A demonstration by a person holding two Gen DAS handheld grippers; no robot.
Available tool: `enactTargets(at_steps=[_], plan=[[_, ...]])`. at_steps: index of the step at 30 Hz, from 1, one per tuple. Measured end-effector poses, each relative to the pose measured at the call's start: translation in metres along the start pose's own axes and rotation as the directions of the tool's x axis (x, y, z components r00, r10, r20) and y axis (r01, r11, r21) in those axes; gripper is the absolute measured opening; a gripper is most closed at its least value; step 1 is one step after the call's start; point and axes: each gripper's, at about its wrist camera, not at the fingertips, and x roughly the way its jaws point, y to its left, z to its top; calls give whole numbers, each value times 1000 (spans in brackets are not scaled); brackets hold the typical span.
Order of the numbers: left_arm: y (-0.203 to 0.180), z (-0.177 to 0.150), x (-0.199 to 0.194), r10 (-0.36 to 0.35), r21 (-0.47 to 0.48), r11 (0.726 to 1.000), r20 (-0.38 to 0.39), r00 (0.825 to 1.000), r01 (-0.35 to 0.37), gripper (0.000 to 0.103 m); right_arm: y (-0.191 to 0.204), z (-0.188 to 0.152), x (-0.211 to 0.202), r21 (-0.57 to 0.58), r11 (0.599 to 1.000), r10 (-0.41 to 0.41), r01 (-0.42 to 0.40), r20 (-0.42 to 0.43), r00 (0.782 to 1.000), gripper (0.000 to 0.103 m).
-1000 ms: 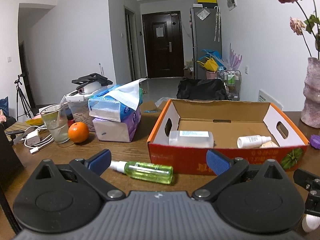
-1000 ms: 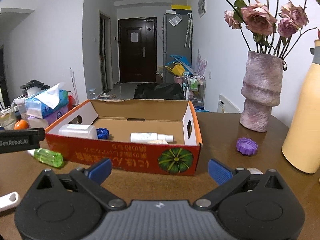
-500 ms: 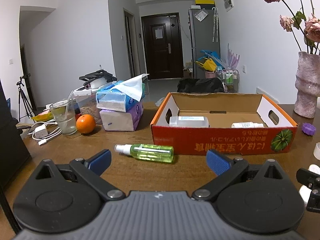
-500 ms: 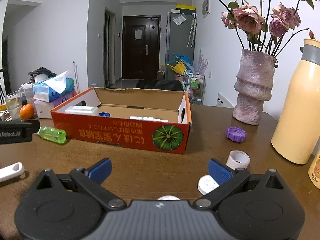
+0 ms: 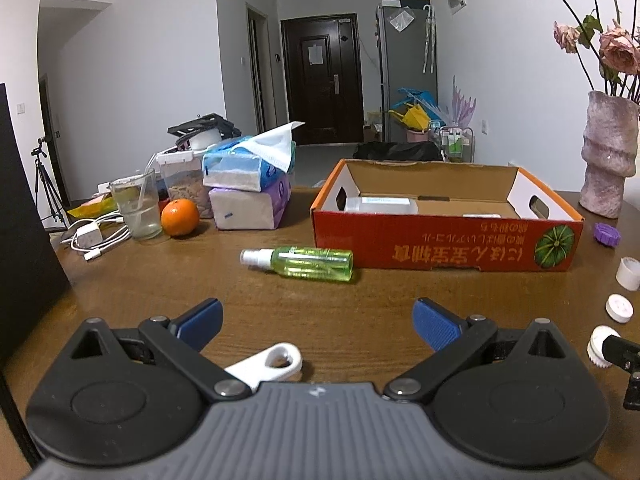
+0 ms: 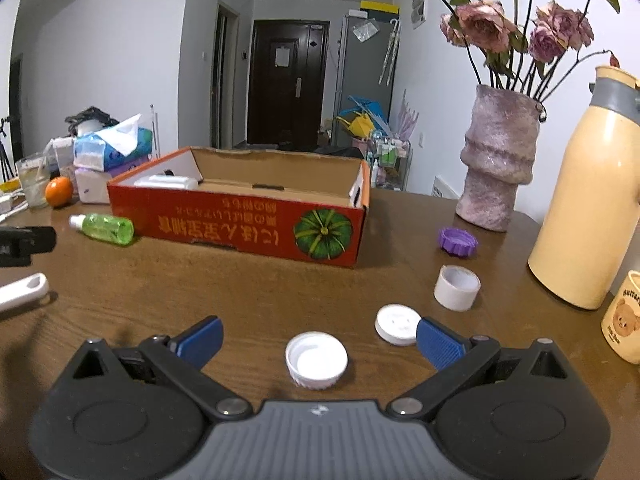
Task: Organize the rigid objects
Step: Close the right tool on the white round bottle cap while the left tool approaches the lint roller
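An orange cardboard box [image 5: 444, 240] [image 6: 240, 228] stands on the brown table with a clear bottle [image 5: 380, 205] inside. A green spray bottle [image 5: 308, 263] [image 6: 105, 228] lies in front of its left end. My left gripper [image 5: 316, 322] is open and empty, with a white flat tool [image 5: 266, 365] [image 6: 20, 292] just below its fingers. My right gripper [image 6: 318, 338] is open and empty; an upturned white cap [image 6: 316, 364] lies between its fingers, a flat white lid [image 6: 398, 324] by the right finger.
A white tape roll [image 6: 457, 287] and a purple cap [image 6: 458, 242] lie right of the box. A pink vase [image 6: 496, 160], a cream flask [image 6: 584, 200] and a bear mug [image 6: 624, 316] stand at the right. Tissue packs [image 5: 250, 184], an orange [image 5: 180, 217] and a glass [image 5: 136, 208] stand at the left.
Both grippers have drawn back from the box toward the near table edge. The white tool and the white caps have come into view under them. Both stay open.
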Motion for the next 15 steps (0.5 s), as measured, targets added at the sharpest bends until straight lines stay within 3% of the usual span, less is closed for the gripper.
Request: enactTargets(at_steps=[5,10,13,15], plan=[[1,-3,1,-2,4,1000,-13,1000,2,103,-7,-6,12,32,999,5,-3,-45,999,103],[1,-4,4,-14,1,1000,-28,999,14,103,-9,-11,29,68,997,38,-33,-78,996,93],[1,-5,5,-16,0,1000,-30,999,16,103,-7,-12,37,60,998,41,-36,-87,995,74],[1,-5,5,-16,1,1000,-31,999,16,103,-7,-14,40,65,996,59,-53,-90,994,53]])
